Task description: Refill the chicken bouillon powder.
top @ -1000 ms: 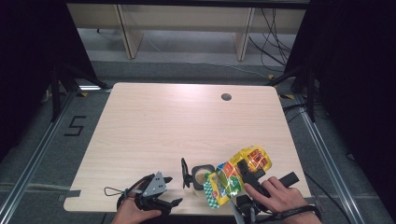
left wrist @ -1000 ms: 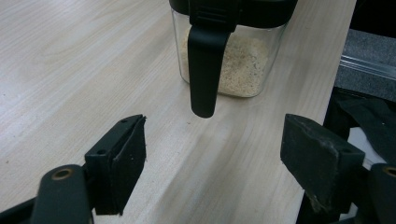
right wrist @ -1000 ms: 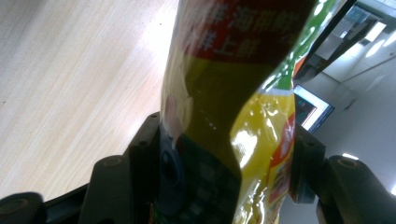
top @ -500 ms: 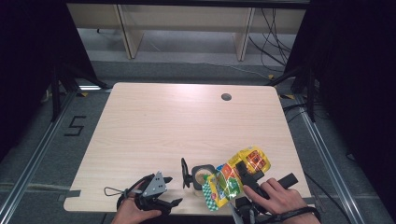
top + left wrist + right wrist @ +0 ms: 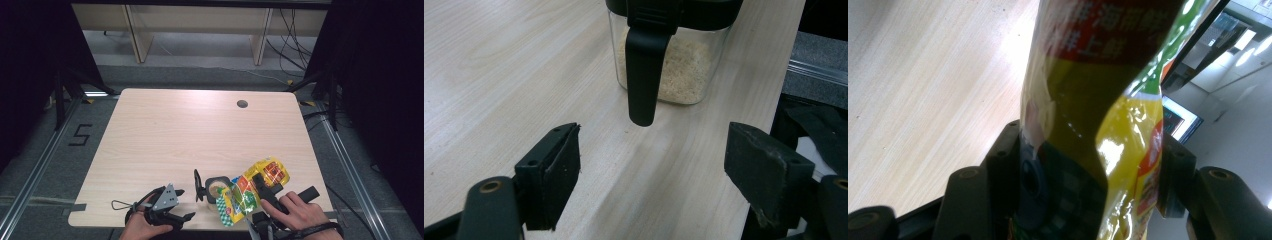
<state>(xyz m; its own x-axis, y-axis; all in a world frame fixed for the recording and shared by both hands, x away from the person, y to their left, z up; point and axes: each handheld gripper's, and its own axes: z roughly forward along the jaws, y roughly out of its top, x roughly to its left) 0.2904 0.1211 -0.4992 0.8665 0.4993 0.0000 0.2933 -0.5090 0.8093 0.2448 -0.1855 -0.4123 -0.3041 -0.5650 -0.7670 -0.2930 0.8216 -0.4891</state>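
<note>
Table is bare wood apart from the cluster at its near edge. Progress looks mid-pour: container lid is flipped open and the yellow-green bag is tipped over the container mouth, so opening and positioning look done; emptying the bag, putting it down and closing the lid look left to do.

Right gripper is clamped on the bag's lower end, film pinched between both jaws. Bag contents not visible.

Clear square container sits near the front edge, just ahead of the left gripper. It's roughly half full of pale fine granules. Its black latch hangs down the front.

Left gripper jaws wide, holding nothing, aimed at the container.
</note>
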